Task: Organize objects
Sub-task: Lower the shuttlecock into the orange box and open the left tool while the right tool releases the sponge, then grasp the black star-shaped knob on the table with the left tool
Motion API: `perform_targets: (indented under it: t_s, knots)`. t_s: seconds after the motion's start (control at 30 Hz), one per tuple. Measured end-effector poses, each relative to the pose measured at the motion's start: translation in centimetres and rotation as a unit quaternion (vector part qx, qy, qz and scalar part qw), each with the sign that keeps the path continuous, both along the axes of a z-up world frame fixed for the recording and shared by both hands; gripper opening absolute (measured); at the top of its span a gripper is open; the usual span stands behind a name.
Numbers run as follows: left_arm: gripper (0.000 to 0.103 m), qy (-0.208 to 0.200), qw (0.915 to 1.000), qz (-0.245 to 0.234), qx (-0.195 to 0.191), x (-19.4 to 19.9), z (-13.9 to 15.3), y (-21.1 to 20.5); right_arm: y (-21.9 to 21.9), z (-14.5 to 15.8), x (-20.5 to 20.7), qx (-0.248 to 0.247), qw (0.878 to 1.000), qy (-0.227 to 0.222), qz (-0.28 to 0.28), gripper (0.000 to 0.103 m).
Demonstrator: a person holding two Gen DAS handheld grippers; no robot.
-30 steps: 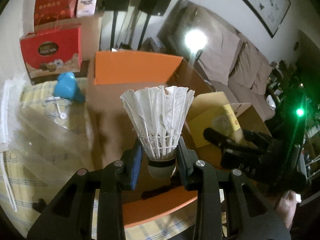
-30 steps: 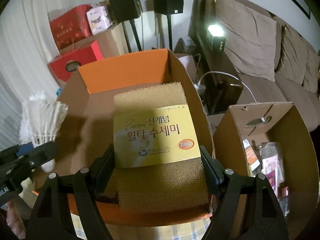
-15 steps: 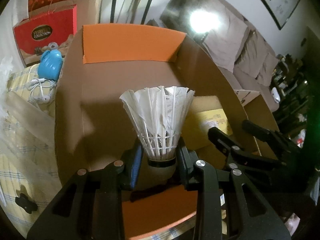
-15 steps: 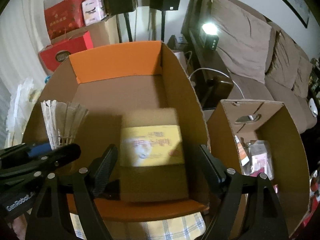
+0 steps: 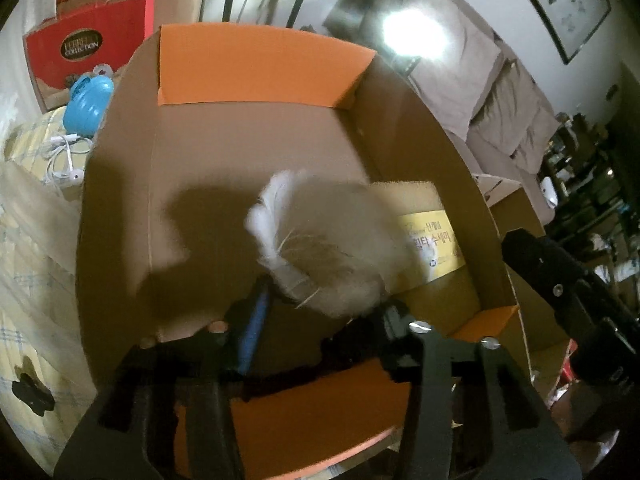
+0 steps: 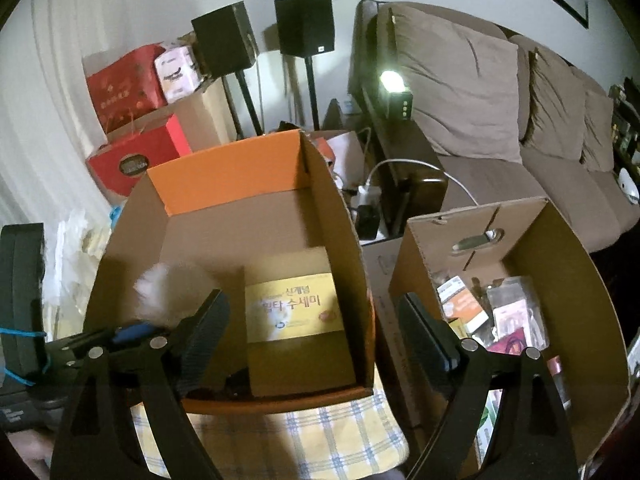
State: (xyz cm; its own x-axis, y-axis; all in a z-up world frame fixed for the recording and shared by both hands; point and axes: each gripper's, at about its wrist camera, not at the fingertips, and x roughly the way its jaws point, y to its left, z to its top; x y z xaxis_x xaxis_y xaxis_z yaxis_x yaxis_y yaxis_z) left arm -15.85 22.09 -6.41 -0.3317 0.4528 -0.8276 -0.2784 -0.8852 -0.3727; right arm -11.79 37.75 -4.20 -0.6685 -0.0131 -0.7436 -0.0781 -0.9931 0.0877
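An open cardboard box with orange flaps (image 5: 256, 68) (image 6: 224, 176) sits below both grippers. A yellow-labelled sponge pack (image 5: 432, 240) (image 6: 292, 312) lies flat on its floor at the right side. My right gripper (image 6: 316, 320) hangs open above it with nothing between its fingers. A white feather shuttlecock (image 5: 320, 248) (image 6: 160, 284) is a blur, tipping away over the box floor. My left gripper (image 5: 322, 316) has its blue-padded fingers spread apart behind the shuttlecock. In the left wrist view the right gripper (image 5: 560, 292) shows at the right edge.
A second cardboard box (image 6: 480, 240) holding several packets stands right of the orange one. A blue object (image 5: 88, 104) and white earphones (image 5: 64, 160) lie left of the box on a yellow checked cloth (image 6: 320, 432). Red boxes (image 5: 88, 52), speakers (image 6: 224, 44) and a sofa (image 6: 480, 100) stand behind.
The right gripper opened and let the sponge pack fall into the box. The left gripper moved over the box and its fingers have spread, and the shuttlecock now tips out, blurred.
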Motion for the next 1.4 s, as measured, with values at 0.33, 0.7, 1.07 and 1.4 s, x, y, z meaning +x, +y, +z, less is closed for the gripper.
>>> perform_targets:
  t_s: [0.33, 0.7, 1.07, 1.4]
  knots:
    - [0.064, 0.026, 0.9995, -0.015, 0.013, 2.0, 2.6, -1.6, -0.2, 0.6, 0.7, -0.008, 1.000, 0.012, 0.004, 0.088]
    - [0.089, 0.113, 0.9932, 0.025, -0.012, 4.8, 6.7, -6.4, -2.3, 1.0, 1.6, -0.019, 0.999, 0.019, 0.028, 0.089]
    - [0.103, 0.135, 0.9876, 0.063, -0.049, 5.5, 6.9, -11.2, -5.7, 1.2, 2.2, -0.027, 0.997, 0.023, 0.061, 0.103]
    - [0.103, 0.147, 0.9834, 0.091, -0.057, 6.1, 7.5, -14.9, -8.9, 1.6, 2.7, -0.013, 0.995, 0.030, 0.090, 0.103]
